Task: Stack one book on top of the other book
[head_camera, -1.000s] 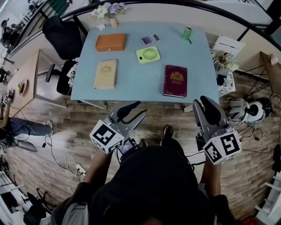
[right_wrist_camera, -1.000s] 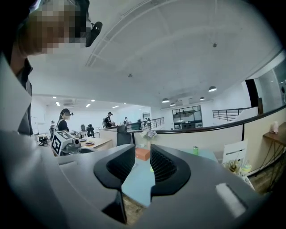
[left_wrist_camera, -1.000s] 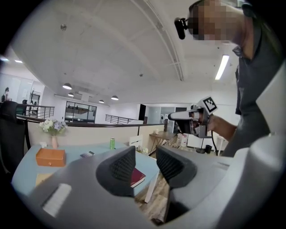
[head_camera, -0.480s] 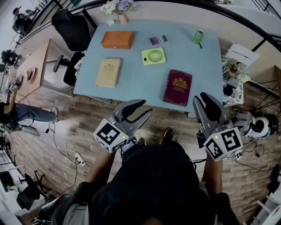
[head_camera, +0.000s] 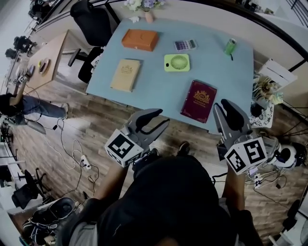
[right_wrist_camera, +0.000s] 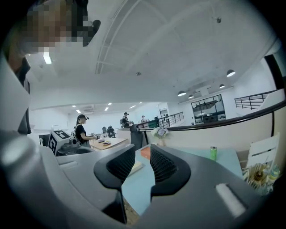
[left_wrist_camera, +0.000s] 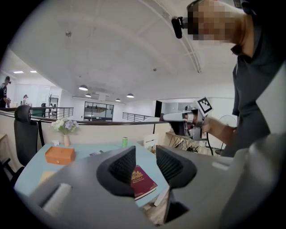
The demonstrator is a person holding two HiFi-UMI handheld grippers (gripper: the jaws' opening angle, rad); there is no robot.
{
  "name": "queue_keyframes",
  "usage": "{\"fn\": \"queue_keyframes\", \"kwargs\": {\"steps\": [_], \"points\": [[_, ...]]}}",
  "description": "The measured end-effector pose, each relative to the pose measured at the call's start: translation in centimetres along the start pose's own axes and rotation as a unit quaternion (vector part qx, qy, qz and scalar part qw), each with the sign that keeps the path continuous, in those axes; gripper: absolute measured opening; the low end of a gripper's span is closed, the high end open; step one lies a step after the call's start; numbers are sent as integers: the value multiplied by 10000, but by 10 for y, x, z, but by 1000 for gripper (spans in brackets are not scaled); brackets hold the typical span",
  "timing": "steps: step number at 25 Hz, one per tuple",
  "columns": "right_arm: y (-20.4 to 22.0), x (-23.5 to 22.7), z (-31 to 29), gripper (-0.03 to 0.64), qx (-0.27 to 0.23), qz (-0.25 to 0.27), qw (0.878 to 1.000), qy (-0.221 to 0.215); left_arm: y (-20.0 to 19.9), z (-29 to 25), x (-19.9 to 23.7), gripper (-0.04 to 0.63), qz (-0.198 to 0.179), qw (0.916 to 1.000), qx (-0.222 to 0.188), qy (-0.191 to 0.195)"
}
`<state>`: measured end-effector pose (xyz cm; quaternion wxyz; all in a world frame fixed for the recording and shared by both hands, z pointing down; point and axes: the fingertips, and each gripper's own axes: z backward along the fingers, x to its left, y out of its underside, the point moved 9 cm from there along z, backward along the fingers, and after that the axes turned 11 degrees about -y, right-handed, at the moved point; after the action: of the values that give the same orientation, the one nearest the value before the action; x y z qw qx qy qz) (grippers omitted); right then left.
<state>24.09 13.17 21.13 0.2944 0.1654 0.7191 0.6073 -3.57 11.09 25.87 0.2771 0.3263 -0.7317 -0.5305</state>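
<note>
Two books lie apart on the light blue table (head_camera: 154, 89): a dark red one (head_camera: 198, 101) near the front right edge and a tan one (head_camera: 125, 75) to the left. My left gripper (head_camera: 156, 120) hangs open and empty just short of the table's front edge. Between its jaws in the left gripper view I see the red book (left_wrist_camera: 142, 181). My right gripper (head_camera: 225, 109) is also open and empty, off the table's front right corner, right of the red book. The right gripper view shows the tan book (right_wrist_camera: 135, 167) past its jaws.
An orange box (head_camera: 140, 39), a calculator (head_camera: 185, 44), a green fan (head_camera: 176, 62), a green can (head_camera: 230, 46) and a flower vase (head_camera: 144, 7) sit on the far half of the table. A black chair (head_camera: 94, 24) stands at the left, a white stool (head_camera: 276, 74) at the right.
Both grippers have come closer to the table's front edge. The table and the books now sit nearer and further right in the head view.
</note>
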Motion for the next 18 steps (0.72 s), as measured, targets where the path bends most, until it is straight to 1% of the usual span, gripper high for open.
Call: {"fn": "queue_keyframes", "kwargs": {"steps": [4, 8, 11, 14, 18], "points": [[3, -14, -3, 104, 1, -64, 9999, -130, 3, -5, -2, 190, -146, 9998, -55, -105], [9, -25, -5, 104, 4, -168, 9996, -222, 1, -8, -6, 190, -24, 9995, 148, -284], [15, -30, -7, 104, 65, -224, 9993, -283, 3, -12, -2, 190, -93, 9991, 182, -374], [21, -35, -10, 104, 199, -281, 9990, -273, 6, -18, 3, 190, -69, 9991, 231, -354], [27, -41, -16, 104, 323, -357, 9988, -110, 19, -31, 19, 190, -97, 9995, 214, -194]]}}
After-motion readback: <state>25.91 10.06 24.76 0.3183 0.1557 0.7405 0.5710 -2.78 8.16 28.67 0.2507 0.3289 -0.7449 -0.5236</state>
